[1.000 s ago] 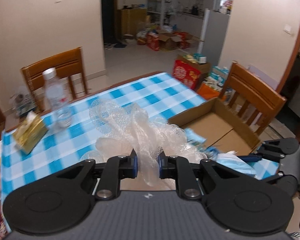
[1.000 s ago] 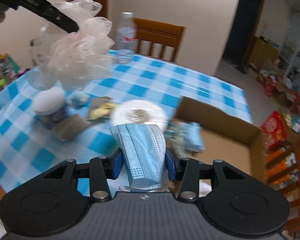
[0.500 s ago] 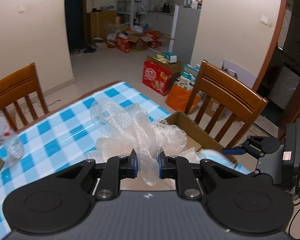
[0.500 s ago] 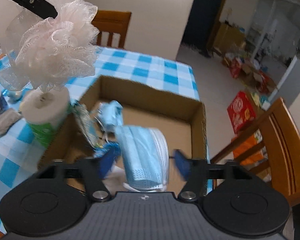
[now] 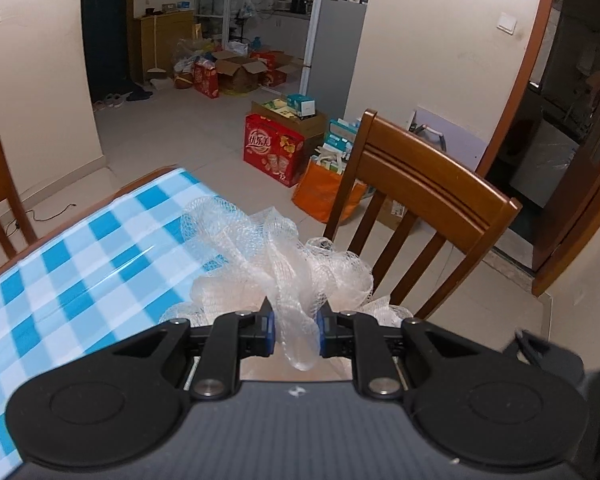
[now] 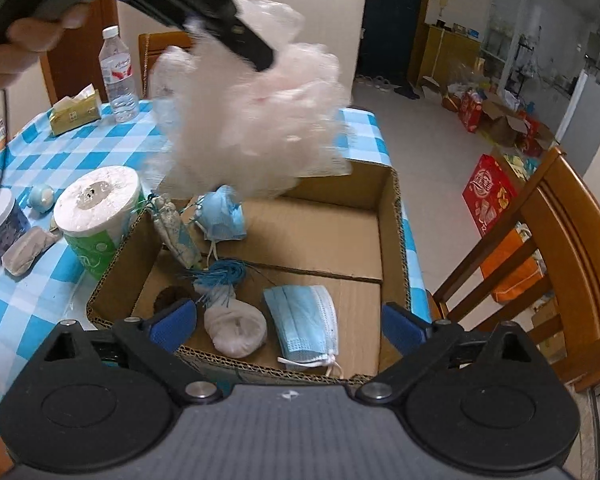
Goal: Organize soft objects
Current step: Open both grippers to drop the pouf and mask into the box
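While left jaws pinch mesh loofah [image 5: 276, 264], right jaws wide, empty

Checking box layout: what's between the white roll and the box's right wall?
Right wrist view: only the flat mask lies between the white roll and the box wall.

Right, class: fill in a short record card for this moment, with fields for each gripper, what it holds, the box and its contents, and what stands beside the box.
left gripper: shut on mesh bath pouf, held above the box
right gripper: open, holding nothing
cardboard box: open, on the checked tablecloth
in box: flat blue face mask, crumpled blue mask, white sock
beside box: toilet roll
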Demonstrator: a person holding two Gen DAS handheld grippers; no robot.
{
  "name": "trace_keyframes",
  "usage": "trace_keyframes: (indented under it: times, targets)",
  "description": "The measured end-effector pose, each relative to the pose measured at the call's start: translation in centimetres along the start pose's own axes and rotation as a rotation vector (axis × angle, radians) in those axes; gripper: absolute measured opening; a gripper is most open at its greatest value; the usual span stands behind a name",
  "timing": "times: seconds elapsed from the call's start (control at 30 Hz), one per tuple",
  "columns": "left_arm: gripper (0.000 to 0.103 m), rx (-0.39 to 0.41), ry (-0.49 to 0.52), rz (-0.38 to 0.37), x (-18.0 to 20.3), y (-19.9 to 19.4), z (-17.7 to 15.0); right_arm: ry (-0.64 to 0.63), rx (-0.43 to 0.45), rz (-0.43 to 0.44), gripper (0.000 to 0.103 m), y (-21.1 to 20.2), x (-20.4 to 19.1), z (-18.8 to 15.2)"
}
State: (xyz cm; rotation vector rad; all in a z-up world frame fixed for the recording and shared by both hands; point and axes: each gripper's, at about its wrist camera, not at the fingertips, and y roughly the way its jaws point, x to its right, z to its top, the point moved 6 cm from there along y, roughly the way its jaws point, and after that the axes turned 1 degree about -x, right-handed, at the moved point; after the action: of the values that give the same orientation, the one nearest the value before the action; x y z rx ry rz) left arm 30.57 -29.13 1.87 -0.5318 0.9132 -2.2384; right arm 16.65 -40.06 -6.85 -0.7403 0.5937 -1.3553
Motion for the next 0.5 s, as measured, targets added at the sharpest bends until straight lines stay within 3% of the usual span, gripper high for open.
trace_keyframes:
  times: [0.07, 0.13, 0.17, 0.5]
  targets:
    - [0.071, 0.000, 0.005, -0.001, 0.6, 1.2, 0.6, 0.019, 0.007, -0.004, 0.101, -0.3, 0.4, -0.1]
    - [0.092, -0.009, -0.010, 0.003, 0.8, 2.4, 0.6, 0.036, 0.010, -0.008, 0.101, -0.5, 0.9, -0.3]
    - [0.096, 0.003, -0.015, 0.012, 0.7, 2.7, 0.6, 0.044, 0.013, -0.012, 0.101, -0.5, 1.1, -0.4]
    - [0.101, 0.013, 0.009, 0.092, 0.8, 1.5, -1.0, 0.066, 0.021, -0.019, 0.103, -0.9, 1.6, -0.5]
